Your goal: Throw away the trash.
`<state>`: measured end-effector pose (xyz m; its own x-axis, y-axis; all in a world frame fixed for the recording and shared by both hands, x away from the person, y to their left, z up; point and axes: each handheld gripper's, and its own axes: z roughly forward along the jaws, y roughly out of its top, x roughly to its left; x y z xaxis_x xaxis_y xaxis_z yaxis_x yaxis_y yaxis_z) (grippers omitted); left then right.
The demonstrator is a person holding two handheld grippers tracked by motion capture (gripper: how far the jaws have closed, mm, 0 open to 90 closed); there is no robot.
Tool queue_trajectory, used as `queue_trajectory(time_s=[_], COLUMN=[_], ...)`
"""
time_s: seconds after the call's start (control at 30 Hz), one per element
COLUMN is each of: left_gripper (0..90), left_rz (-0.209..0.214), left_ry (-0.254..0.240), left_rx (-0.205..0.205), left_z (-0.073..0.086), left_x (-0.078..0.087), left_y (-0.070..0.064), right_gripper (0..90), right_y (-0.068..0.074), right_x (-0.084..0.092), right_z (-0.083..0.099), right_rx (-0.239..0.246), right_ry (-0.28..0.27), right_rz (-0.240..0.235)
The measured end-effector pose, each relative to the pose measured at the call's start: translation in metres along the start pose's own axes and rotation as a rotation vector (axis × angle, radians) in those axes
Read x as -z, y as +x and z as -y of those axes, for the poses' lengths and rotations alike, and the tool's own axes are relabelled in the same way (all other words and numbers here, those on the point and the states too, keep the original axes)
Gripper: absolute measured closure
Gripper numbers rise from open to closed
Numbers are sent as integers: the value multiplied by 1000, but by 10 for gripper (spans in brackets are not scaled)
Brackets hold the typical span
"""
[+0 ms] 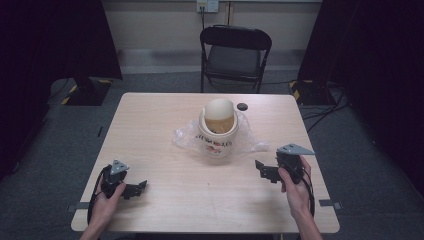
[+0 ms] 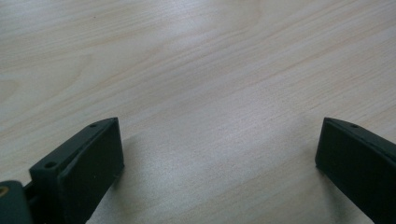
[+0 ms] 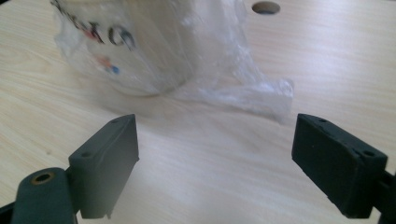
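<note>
Now resting low at the lower left of the high view: left tool (image 1: 141, 186), jaws spread wide and gripping nothing, bare worktop (image 2: 196, 70) grain showing between them in the left gripper view. Sitting at the lower right of the high view: right tool (image 1: 259, 167), likewise gaping wide with nothing between the jaws, pointing toward the middle of the frame.

Looking outward along the right tool's jaws in the right gripper view: a crumpled tail of clear plastic bag (image 3: 261, 95) lying flat on the worktop just ahead, near but not touching either jaw. Standing upright beyond it, at the upper left of that frame and in the centre of the high view: white jar (image 1: 217, 131) with printed lettering, wrapped loosely in the bag, its top open or tilted back, hard to tell which. Lying at the upper centre of the high view, just beside the jar: a small dark disc (image 1: 242, 106).

Judging the step in hand as an approach to the bag: easing the right tool forward and low, closing on the loose tail rather than the jar wall, keeping the pull gentle so as not to tip the jar. Possibly bringing the left tool across to steady the jar's opposite side first.
</note>
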<state>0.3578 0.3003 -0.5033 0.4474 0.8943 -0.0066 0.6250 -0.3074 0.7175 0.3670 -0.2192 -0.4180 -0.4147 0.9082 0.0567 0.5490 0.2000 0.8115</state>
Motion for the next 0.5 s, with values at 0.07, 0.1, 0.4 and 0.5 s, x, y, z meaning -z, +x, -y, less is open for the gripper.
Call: queue_trajectory(time_s=[0.07, 0.1, 0.4, 0.5], left_gripper=[4, 4, 4, 4], left_rz=[0, 0, 0, 0], left_ry=[2, 2, 2, 2], left_rx=[-2, -2, -3, -3], left_z=[0, 0, 0, 0], left_x=[0, 0, 0, 0], left_y=[0, 0, 0, 0], right_gripper=[144, 144, 145, 144], right_y=[-4, -6, -19, -23], right_x=[1, 1, 0, -2], right_z=[8, 12, 44, 54], right_rx=[-9, -21, -38, -43], right_ry=[4, 7, 59, 66], right_rz=[13, 15, 54, 76])
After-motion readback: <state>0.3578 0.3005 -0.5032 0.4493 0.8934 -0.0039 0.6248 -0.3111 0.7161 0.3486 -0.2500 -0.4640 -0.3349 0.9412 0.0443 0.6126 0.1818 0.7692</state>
